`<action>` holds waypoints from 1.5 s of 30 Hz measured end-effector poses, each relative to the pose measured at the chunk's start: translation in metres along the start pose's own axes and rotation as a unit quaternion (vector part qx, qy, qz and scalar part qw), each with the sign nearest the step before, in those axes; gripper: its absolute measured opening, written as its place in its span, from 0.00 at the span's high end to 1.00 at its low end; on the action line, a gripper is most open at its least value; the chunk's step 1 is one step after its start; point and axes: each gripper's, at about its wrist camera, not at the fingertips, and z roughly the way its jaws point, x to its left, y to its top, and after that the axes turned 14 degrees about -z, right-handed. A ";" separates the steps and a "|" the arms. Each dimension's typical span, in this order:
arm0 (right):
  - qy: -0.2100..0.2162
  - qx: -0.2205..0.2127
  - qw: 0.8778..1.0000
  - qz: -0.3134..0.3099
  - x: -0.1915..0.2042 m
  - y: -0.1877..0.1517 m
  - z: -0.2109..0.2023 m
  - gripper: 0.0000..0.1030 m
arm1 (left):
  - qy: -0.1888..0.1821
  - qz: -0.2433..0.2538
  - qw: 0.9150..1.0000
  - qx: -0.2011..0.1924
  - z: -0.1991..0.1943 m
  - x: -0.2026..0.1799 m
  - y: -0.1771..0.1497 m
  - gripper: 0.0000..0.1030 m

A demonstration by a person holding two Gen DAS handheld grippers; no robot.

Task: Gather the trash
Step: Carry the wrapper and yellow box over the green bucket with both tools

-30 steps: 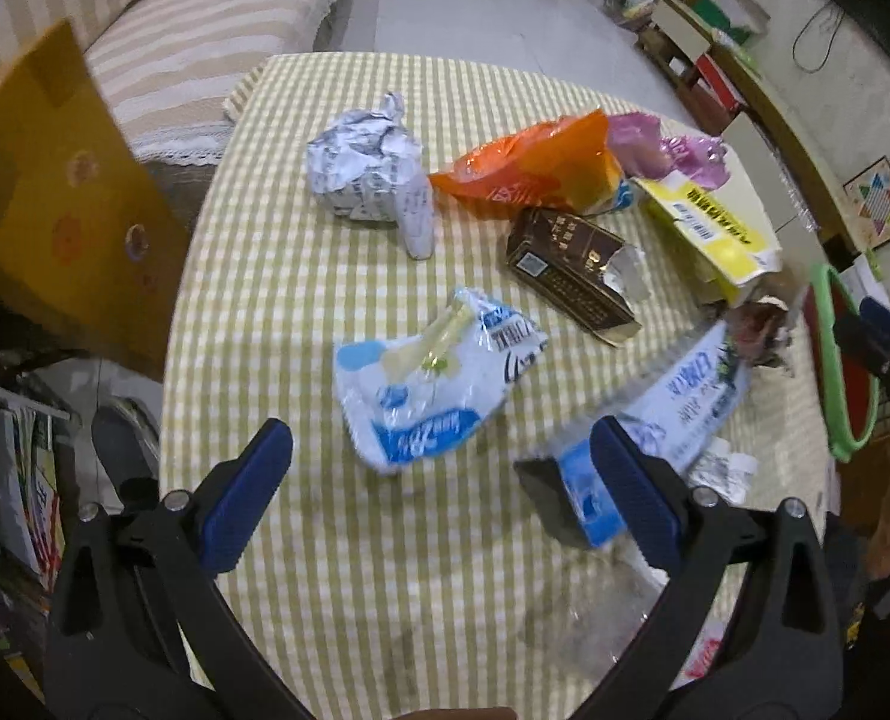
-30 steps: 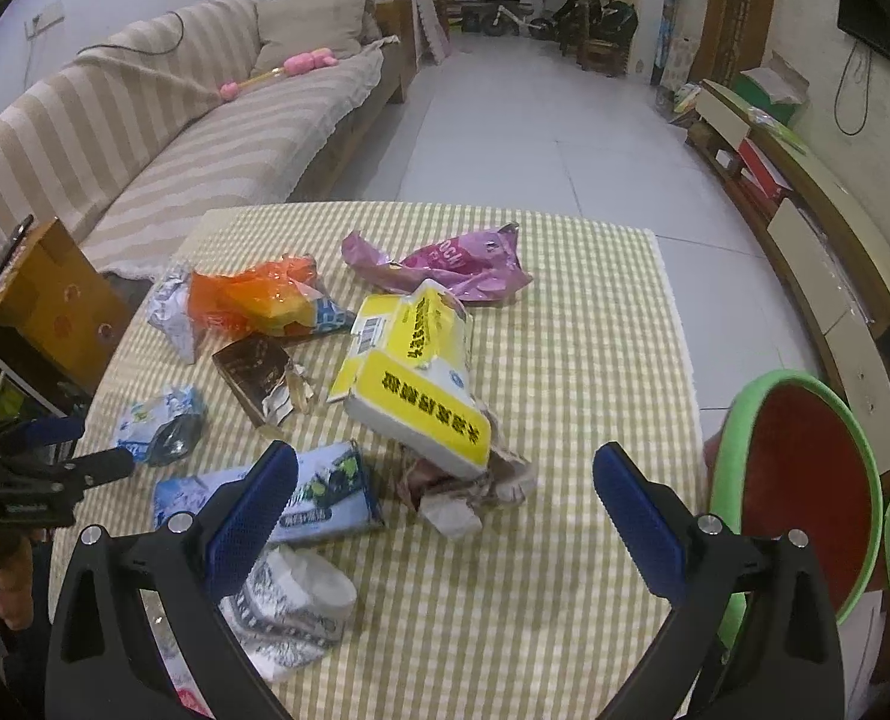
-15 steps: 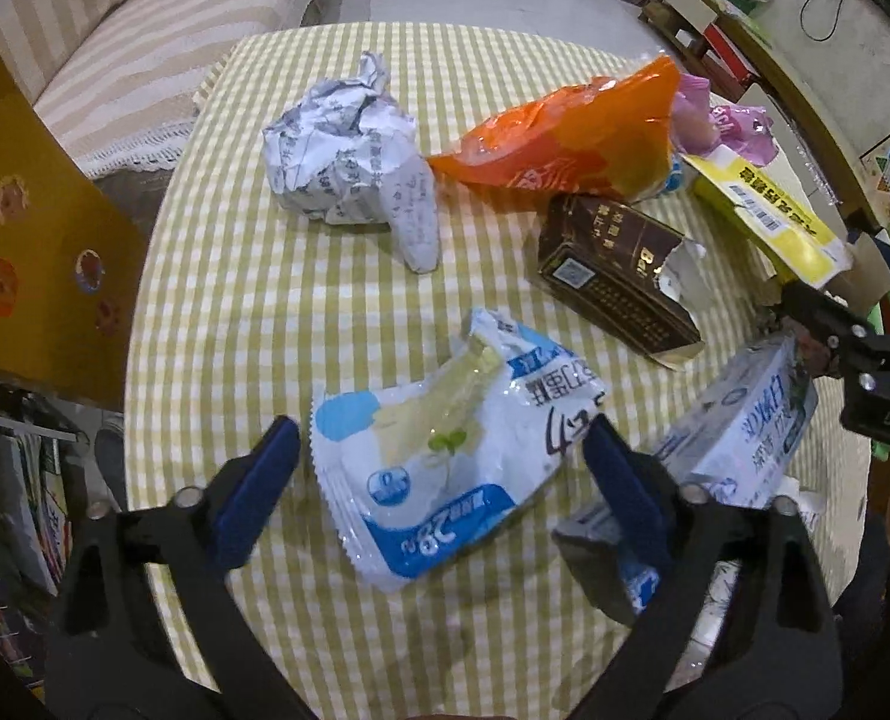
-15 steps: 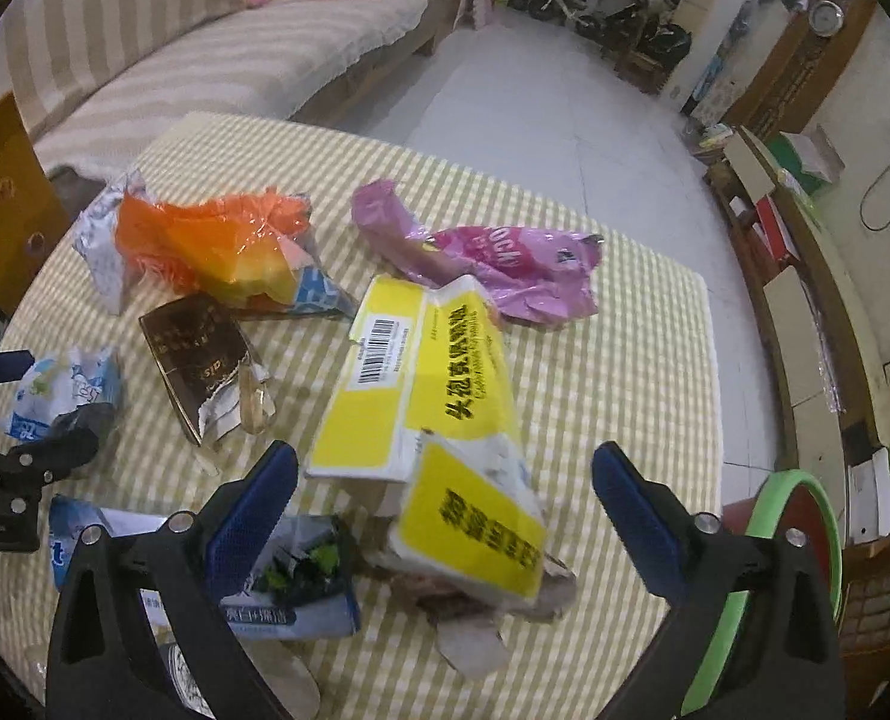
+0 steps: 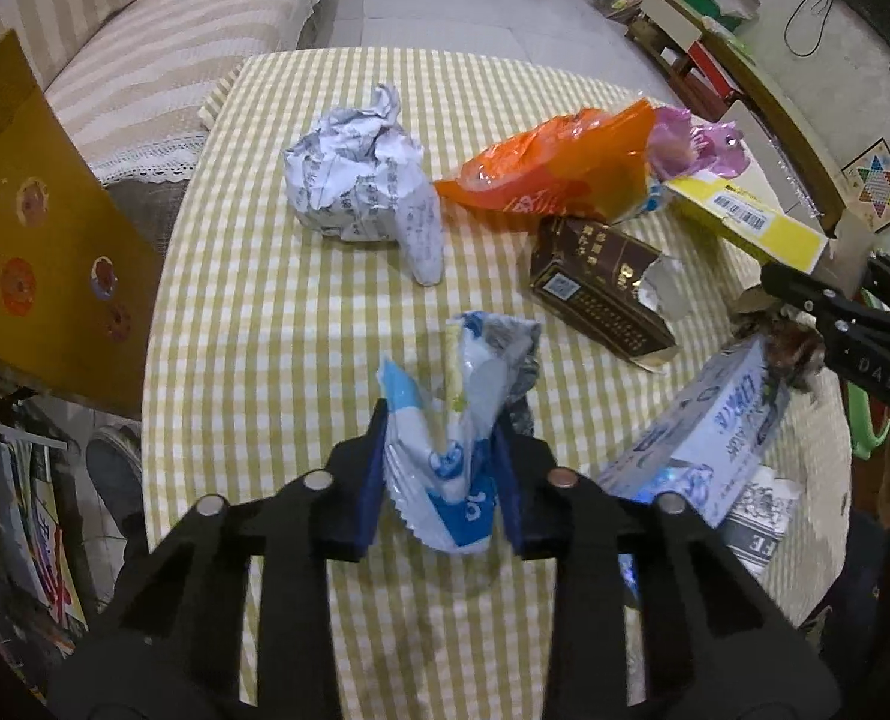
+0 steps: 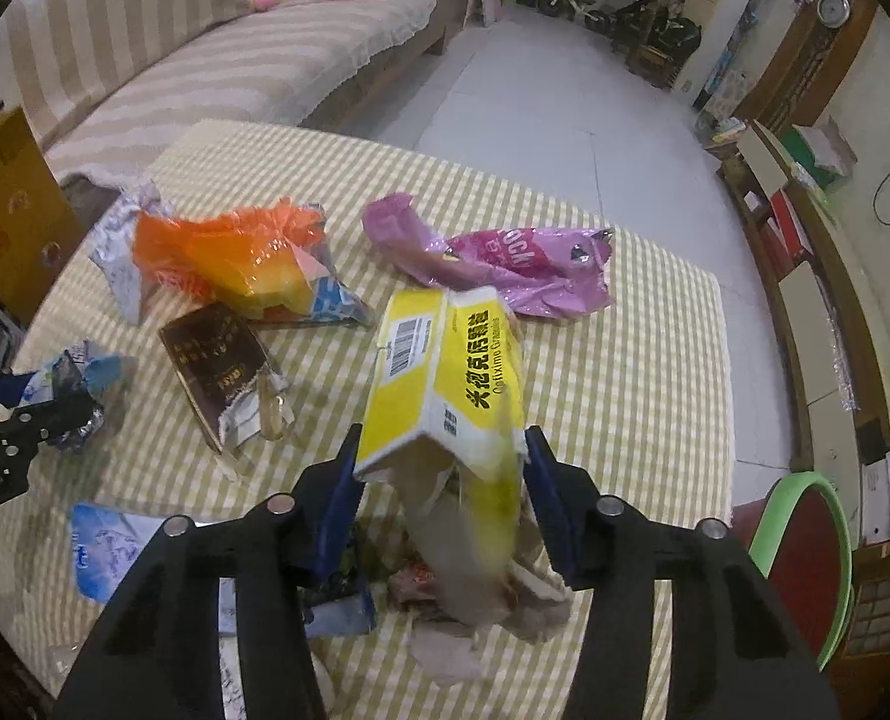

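The left tool [image 5: 439, 468] is clenched on a blue-and-white wrapper [image 5: 457, 420], which bunches up between the blue pads near the front of the worktop [image 5: 277, 312]. Its jaws have just closed, and the film has buckled into a peak instead of lying flat. It looks very light, soft and a little slick, so a pinch low on the gathered middle should hold better than a pinch on a loose corner.

The right tool [image 6: 442, 480] has also just been closing and now has a yellow box [image 6: 445, 372] between its pads. Both pads appear to press on the box's open lower end, which is blurred. The carton is thin card, light and empty-looking, and it will crush rather than resist. A hold across the folded walls near the open end seems fair, though a torn flap could give way.

Beyond the tools lie a brown packet [image 5: 601, 294] with a torn end, a crumpled paper ball [image 5: 361, 186], an orange bag [image 5: 553, 174] and a purple bag [image 6: 505, 264], all loose on the checked cloth. A blue carton [image 5: 703, 444] lies near the right edge. All of it looks light and easily squashed. A green-rimmed bin [image 6: 805, 552] stands beside the worktop on the right.
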 end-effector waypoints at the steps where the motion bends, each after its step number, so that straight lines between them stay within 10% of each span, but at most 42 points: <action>1: 0.006 -0.004 1.000 0.007 -0.003 -0.001 -0.004 0.54 | -0.001 0.000 1.000 -0.002 -0.002 -0.003 0.000 0.72; 20: 0.059 -0.101 0.987 0.112 -0.040 -0.032 -0.110 0.56 | -0.029 0.013 0.997 -0.075 -0.079 -0.056 0.006 0.72; 45: -0.016 -0.130 0.961 0.245 -0.160 -0.146 -0.169 0.56 | -0.135 0.114 0.982 -0.072 -0.102 -0.236 -0.001 0.72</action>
